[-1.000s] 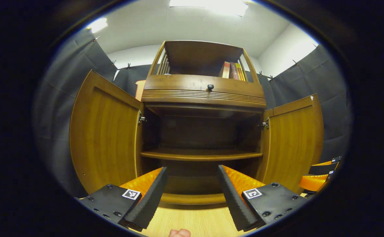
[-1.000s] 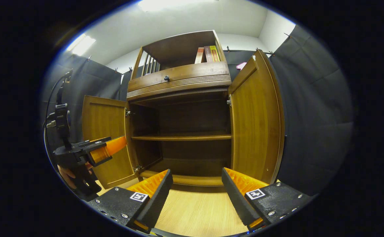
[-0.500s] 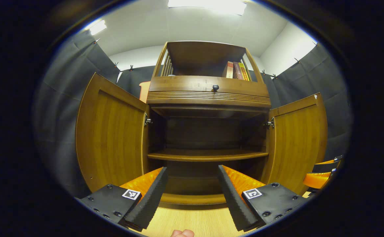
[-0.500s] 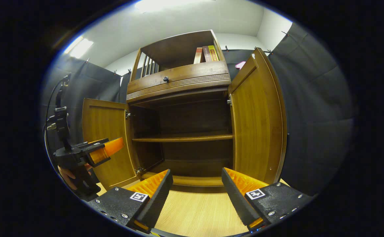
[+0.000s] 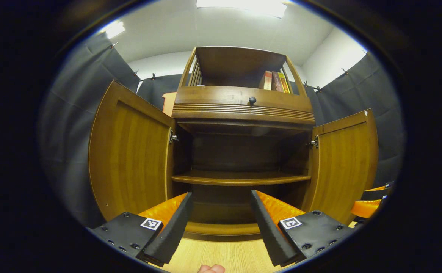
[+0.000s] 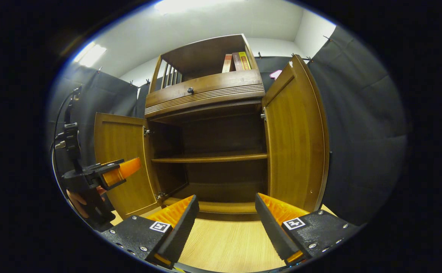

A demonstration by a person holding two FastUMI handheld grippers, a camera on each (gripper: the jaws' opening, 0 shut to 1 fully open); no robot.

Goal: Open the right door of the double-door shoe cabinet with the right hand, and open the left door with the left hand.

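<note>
The brown wooden shoe cabinet [image 5: 243, 112] stands straight ahead with both doors swung wide. Its left door [image 5: 130, 159] and right door [image 5: 344, 167] angle outward, baring a dark interior with one shelf [image 5: 240, 178]. My left gripper [image 5: 221, 223] is open, held back from the cabinet and touching nothing. In the right gripper view the right door [image 6: 295, 140] stands close on the right and the left door [image 6: 120, 163] farther off. My right gripper [image 6: 226, 227] is open with nothing between its fingers. The left gripper [image 6: 120, 173] also appears there, in a hand at the far left.
A drawer with a dark knob [image 5: 252, 100] sits above the doors, and books [image 5: 276, 81] stand on the top shelf. Light wood flooring [image 6: 224, 246] runs up to the cabinet. Orange fingers of the right gripper [image 5: 369, 204] show beside the right door. Black cloth walls close in both sides.
The left gripper view has drifted slightly, so the cabinet sits a little farther right in it. Both doors stay wide and both grippers stay open.
</note>
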